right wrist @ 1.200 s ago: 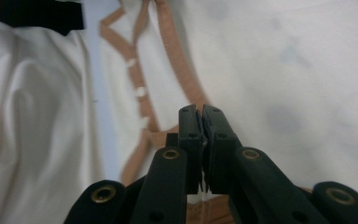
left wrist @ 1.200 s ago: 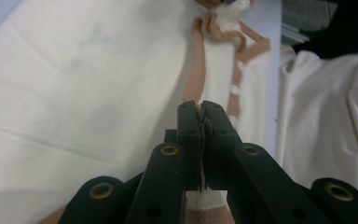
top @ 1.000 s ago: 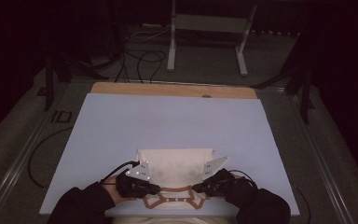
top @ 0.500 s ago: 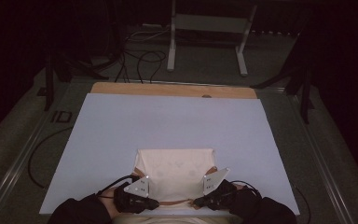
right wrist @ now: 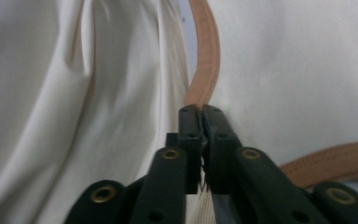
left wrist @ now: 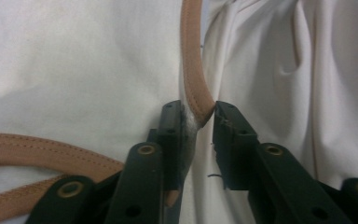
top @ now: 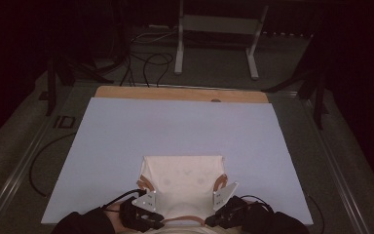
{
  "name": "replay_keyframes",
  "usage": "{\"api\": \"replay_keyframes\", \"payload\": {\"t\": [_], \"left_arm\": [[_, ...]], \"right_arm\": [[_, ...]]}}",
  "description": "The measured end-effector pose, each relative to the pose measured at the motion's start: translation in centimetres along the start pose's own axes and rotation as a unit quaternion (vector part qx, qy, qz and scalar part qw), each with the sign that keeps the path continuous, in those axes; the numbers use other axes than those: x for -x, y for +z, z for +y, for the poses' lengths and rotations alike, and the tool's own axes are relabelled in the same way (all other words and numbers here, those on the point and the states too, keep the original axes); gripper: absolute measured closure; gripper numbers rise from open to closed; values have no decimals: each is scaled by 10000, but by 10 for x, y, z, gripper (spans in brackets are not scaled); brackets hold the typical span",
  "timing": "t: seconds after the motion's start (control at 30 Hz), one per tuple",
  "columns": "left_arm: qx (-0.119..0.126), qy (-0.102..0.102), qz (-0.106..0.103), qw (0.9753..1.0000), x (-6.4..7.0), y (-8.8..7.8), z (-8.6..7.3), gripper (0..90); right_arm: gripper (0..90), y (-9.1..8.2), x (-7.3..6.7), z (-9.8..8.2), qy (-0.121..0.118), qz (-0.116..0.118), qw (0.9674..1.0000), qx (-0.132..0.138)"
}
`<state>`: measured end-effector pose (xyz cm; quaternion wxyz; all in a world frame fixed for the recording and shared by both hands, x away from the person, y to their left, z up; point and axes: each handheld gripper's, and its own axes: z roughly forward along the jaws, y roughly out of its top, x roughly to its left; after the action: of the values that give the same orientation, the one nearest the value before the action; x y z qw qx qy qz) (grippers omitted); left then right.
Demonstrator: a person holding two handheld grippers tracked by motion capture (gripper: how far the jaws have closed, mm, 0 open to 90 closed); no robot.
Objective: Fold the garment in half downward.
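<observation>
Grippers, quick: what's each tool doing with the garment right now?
Left gripper: jaws have just been opening; the tan trim of the white garment sits between them, no longer clamped.
Right gripper: shut on the tan trim.

room: lying dark | table (top: 126,126): showing pale blue top, wooden far edge | floor (top: 214,83): carrying black cables (top: 148,61) | metal stand (top: 216,36): standing behind

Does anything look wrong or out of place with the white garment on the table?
Nothing looks damaged or spilled. The white garment lies folded near the table's front edge; cloth bunches in folds beside the tan trim. The left gripper has just been opening around that trim.
</observation>
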<state>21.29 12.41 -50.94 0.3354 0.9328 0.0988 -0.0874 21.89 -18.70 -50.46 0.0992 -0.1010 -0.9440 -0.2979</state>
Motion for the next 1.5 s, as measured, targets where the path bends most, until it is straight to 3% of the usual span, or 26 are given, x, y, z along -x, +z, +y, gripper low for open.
{"api": "replay_keyframes", "payload": {"t": [0.13,0.17,0.33,0.5,0.57,0.67,0.87,1.2,1.5], "left_arm": [[-58,51,-58,10000,2,-1,0,659],[-40,75,-51,10000,2,-2,1,632],[229,127,98,9996,4,-13,5,463],[528,93,242,9983,1,-25,10,343],[608,118,295,9976,-1,-29,12,262],[698,135,371,9968,-3,-34,15,146],[927,74,651,9935,-12,-46,23,72],[1152,157,830,9897,-23,-60,36,28],[1218,80,1051,9869,-39,-71,41,22]], "right_arm": [[812,0,0,-1,80,76,9999,56],[789,-1,0,-1,-5,56,10000,64],[656,-7,-2,5,-106,-18,9997,208],[493,-19,1,12,-119,-275,9985,457],[384,-24,2,15,-64,-355,9976,584],[301,-31,5,20,-44,-535,9957,758],[153,-41,11,26,78,-794,9912,1059],[117,-55,22,31,217,-1000,9827,1541],[120,-69,32,36,183,-1246,9774,1698]]}}
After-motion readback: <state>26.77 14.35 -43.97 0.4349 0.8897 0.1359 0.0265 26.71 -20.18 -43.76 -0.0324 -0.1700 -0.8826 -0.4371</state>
